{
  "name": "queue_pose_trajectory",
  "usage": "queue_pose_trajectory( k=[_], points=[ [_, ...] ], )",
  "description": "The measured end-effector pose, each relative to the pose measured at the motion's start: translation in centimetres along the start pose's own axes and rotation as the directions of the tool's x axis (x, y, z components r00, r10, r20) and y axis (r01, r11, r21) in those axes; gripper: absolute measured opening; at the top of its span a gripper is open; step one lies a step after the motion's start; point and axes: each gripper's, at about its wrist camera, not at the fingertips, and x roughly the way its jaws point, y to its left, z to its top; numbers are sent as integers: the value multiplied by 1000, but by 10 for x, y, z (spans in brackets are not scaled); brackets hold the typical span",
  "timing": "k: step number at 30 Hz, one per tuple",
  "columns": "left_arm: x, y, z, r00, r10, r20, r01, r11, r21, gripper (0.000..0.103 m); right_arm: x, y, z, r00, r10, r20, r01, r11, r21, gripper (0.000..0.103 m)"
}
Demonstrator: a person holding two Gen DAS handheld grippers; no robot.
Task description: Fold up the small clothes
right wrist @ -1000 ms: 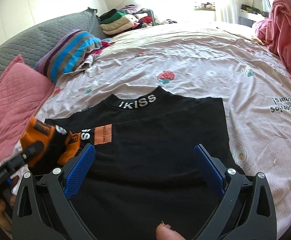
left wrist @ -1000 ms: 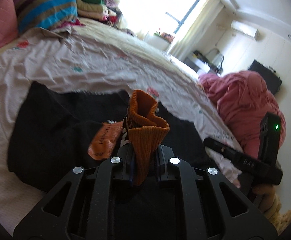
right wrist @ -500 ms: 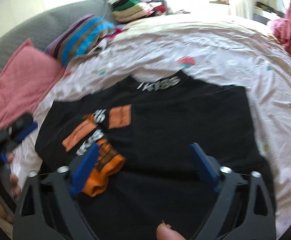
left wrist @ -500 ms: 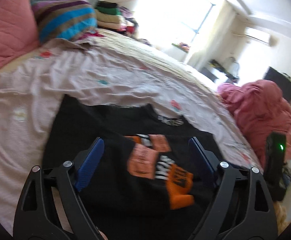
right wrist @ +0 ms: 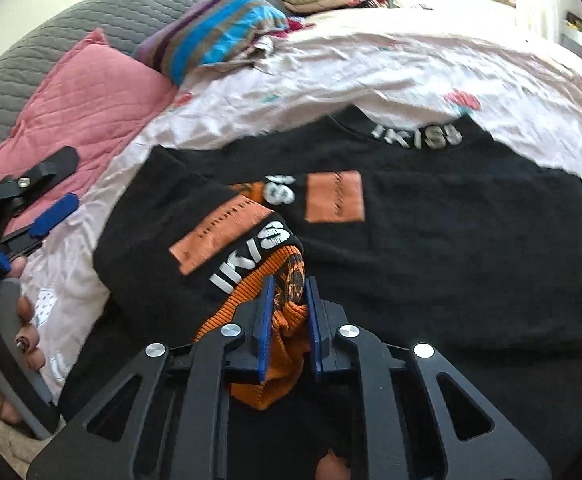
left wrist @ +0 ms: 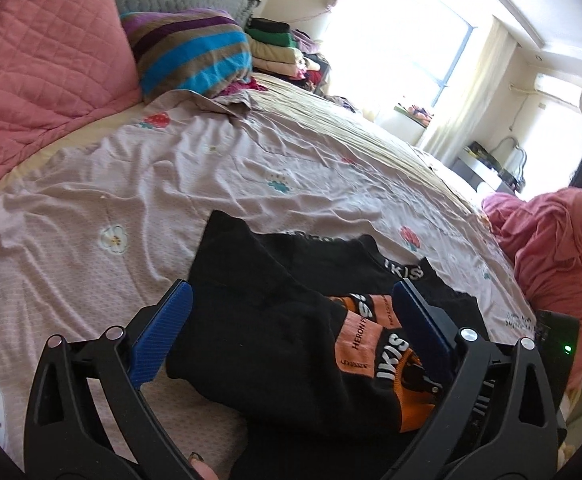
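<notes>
A black sweater [right wrist: 451, 240] with "IKISS" lettering and orange patches lies flat on the bed, its left sleeve folded across the chest. My right gripper [right wrist: 290, 285] is closing, and its blue pads press on the sleeve's orange ribbed cuff [right wrist: 287, 320]. In the left wrist view my left gripper [left wrist: 291, 292] is opening wide over the sweater's [left wrist: 275, 320] left side. The cloth lies below its jaws and the pads touch nothing. The cuff [left wrist: 415, 404] shows just inside its right finger. The right wrist view has the left gripper [right wrist: 61, 184] at the far left, held by a hand.
The sweater rests on a pale floral sheet [left wrist: 171, 184]. A pink quilted pillow [left wrist: 39, 64] and a striped pillow [left wrist: 195, 52] lie at the grey headboard, with stacked folded clothes [left wrist: 275, 48] behind. A pink blanket heap [left wrist: 563, 248] sits at the right.
My left gripper let go of the orange cuff, opened wide and drew back to the left. My right gripper came down over the sleeve end and closed on the cuff.
</notes>
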Motion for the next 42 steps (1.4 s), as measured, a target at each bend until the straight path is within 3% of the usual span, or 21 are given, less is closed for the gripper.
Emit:
queue_pose_trajectory(
  k=[7, 12, 17, 25, 38, 42],
  points=[
    [-13, 29, 9, 999, 16, 46, -11, 994, -104, 94, -44, 19, 35, 984, 69, 164, -53, 994, -100, 12],
    [-18, 42, 13, 998, 28, 64, -18, 988, -151, 94, -68, 16, 63, 965, 40, 258, 0, 988, -155, 12],
    [-18, 45, 14, 998, 22, 61, -13, 988, -151, 94, -84, -7, 74, 941, -34, 337, 86, 987, -139, 12],
    [-10, 33, 13, 999, 4, 38, 1, 993, -114, 93, -94, -51, 62, 910, -186, 372, 226, 972, -68, 11],
    [18, -1, 3, 999, -24, -46, 23, 1000, -18, 93, -83, -83, 29, 911, -270, 313, 285, 959, -2, 11],
    [31, -17, 0, 996, -31, -81, 34, 999, 25, 79, -79, -89, 25, 913, -280, 296, 289, 957, 14, 11]
  ],
)
